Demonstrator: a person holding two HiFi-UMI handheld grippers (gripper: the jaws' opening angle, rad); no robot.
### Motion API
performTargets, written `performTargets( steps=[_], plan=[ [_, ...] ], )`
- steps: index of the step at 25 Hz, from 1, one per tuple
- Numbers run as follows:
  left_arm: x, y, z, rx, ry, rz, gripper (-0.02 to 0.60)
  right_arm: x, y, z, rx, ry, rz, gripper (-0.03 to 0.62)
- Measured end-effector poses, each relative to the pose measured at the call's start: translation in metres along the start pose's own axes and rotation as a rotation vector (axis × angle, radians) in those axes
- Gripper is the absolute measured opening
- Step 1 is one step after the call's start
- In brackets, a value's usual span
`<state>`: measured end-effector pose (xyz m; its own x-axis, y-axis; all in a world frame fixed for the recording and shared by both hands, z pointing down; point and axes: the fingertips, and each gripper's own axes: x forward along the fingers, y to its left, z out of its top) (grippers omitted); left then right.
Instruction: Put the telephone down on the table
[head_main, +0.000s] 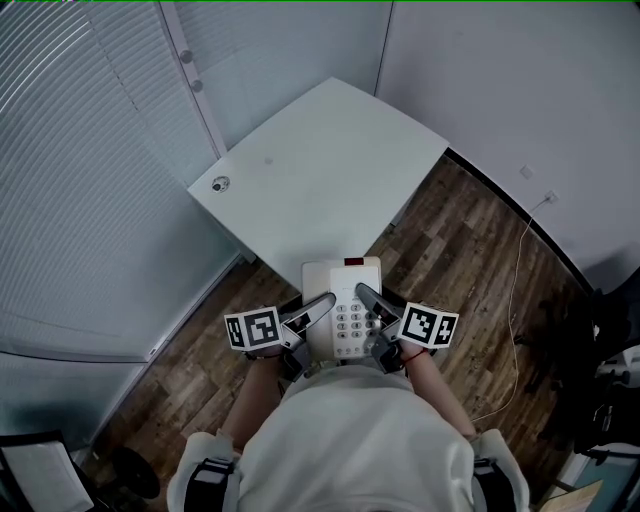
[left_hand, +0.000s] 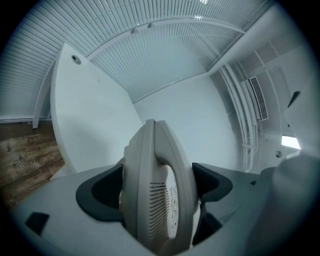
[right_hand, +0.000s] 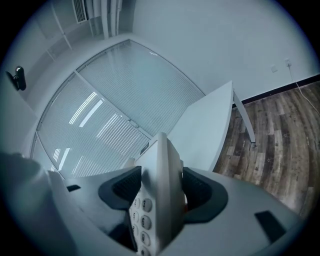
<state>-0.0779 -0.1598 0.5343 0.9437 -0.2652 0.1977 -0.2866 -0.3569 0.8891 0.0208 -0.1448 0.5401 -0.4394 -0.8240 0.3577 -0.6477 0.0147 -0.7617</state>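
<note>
The white tabletop (head_main: 320, 170) stretched wide ahead, its near corner just beyond the telephone (head_main: 345, 285). The left gripper (head_main: 318, 308) and right gripper (head_main: 370, 300) each had fingers pinching the telephone's sides, holding it above the wooden floor (head_main: 470, 260).

- Left gripper (head_main: 316, 310) is held low, just ahead of the torso (head_main: 350, 440), jaws angled forward and inward; the jaws are closed against the left edge of the telephone (head_main: 343, 280).
- Right gripper (head_main: 372, 303) is posed as a mirror image, jaws clamped on the telephone's right edge.
- Left forearm (head_main: 256, 400) and right forearm (head_main: 436, 385) are bent in close to the body, converging forward.
</note>
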Motion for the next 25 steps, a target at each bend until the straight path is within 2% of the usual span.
performTargets(
  steps=[12,25],
  plan=[
    [0.025,0.011,0.031,-0.004,-0.030,0.040,0.419,0.030,-0.013,0.032,-0.008,0.036,0.039,0.270],
    [0.087,0.033,0.102,-0.018,-0.139,0.090,0.419,0.095,-0.041,0.114,-0.078,0.119,0.100,0.270]
  ],
)
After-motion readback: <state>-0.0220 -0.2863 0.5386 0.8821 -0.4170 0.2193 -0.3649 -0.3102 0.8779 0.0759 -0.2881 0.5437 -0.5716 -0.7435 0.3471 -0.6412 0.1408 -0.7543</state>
